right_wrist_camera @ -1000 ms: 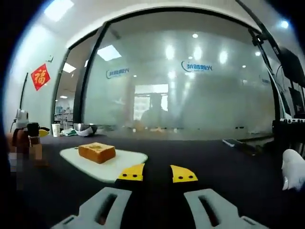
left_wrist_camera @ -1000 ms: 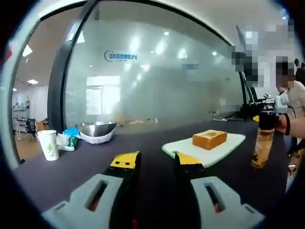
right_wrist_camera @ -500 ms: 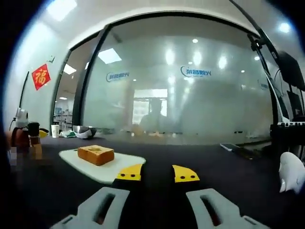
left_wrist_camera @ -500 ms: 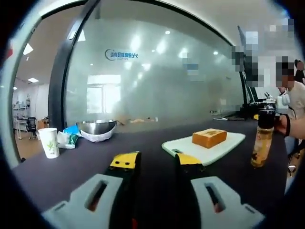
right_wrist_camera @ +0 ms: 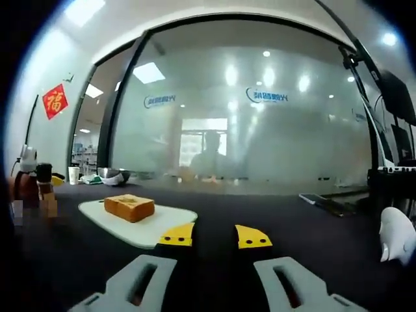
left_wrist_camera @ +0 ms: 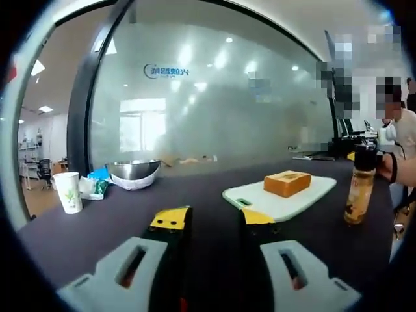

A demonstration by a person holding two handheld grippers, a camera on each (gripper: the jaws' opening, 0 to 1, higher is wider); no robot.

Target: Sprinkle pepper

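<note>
One pepper bottle [left_wrist_camera: 359, 186] stands upright on the dark table [left_wrist_camera: 130, 211], long axis vertical, black cap on top, amber clear body; a hand [left_wrist_camera: 390, 168] is just behind its neck. It is near the table's right edge in the left gripper view, beside one white cutting board [left_wrist_camera: 286, 197] bearing one slab of toast [left_wrist_camera: 286, 183]. Farther left sit one steel bowl [left_wrist_camera: 133, 175] and one paper cup [left_wrist_camera: 68, 193]. The left gripper [left_wrist_camera: 209, 220] and the right gripper [right_wrist_camera: 215, 235] both hover with jaws spread, pinching nothing.
</note>
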